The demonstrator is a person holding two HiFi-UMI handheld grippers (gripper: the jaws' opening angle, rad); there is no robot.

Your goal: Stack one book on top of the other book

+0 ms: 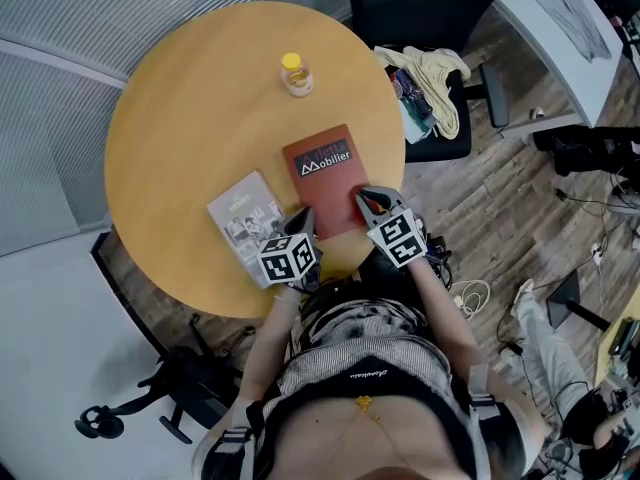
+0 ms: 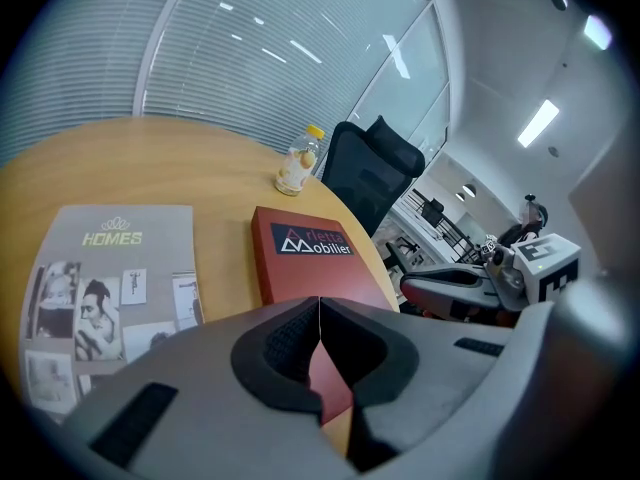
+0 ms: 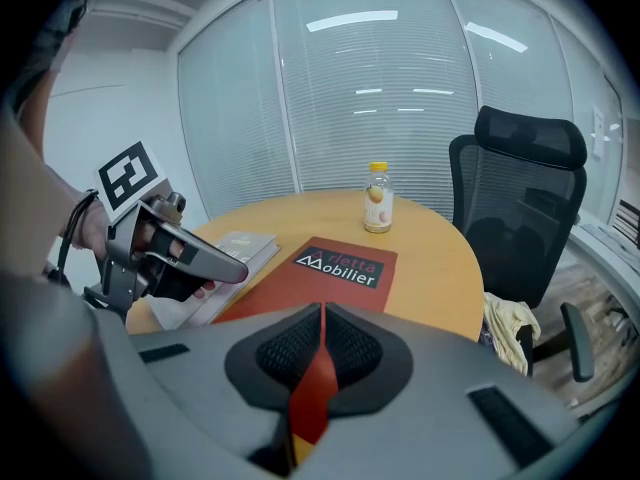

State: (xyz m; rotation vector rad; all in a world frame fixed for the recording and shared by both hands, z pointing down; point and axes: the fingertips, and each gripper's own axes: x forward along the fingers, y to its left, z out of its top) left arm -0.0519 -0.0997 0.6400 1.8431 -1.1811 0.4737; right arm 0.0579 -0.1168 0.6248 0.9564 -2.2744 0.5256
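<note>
A red book (image 1: 327, 176) (image 2: 300, 263) (image 3: 320, 278) lies flat on the round wooden table (image 1: 190, 118), title side up. Beside it on the left rests a grey book (image 1: 246, 213) (image 2: 110, 288) (image 3: 228, 258) with photos on its cover. My left gripper (image 1: 303, 220) (image 2: 319, 313) is shut and empty, its tip over the red book's near-left corner, between the two books. Over the red book's near-right part hovers my right gripper (image 1: 366, 200) (image 3: 321, 320), also shut with nothing in it. Whether either tip touches a book I cannot tell.
A small bottle (image 1: 296, 74) (image 2: 298, 163) (image 3: 377, 198) with a yellow cap stands at the far side of the table. A black office chair (image 1: 440, 78) (image 3: 525, 198) with cloths on its seat is to the right. Cables lie on the wooden floor (image 1: 520, 228).
</note>
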